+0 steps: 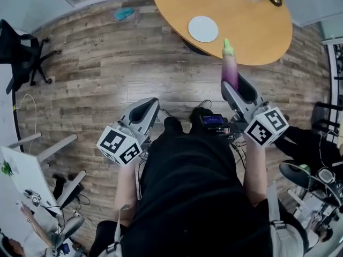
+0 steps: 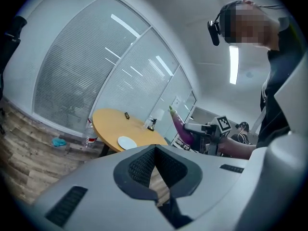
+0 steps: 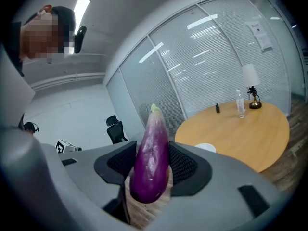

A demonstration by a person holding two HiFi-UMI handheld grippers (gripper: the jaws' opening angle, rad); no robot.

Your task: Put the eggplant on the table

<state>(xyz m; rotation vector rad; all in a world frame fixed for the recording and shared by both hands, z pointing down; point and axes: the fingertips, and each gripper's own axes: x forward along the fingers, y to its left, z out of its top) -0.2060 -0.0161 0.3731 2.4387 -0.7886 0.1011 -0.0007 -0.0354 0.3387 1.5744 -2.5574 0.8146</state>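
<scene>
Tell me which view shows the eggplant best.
The right gripper view: the eggplant fills the centre, clamped by the right tool, green tip up. The head view shows the eggplant smaller, sticking out of that tool. The left gripper view catches the eggplant only small and distant.

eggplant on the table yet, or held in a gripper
Held, not on the table: the right gripper is shut on the eggplant, short of the tabletop.

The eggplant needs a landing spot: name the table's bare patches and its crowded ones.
Bare: on the table, the middle between white plate and water bottle, and the near rim right of the plate. Crowded: the far rim, round bottle and small lamp.
</scene>
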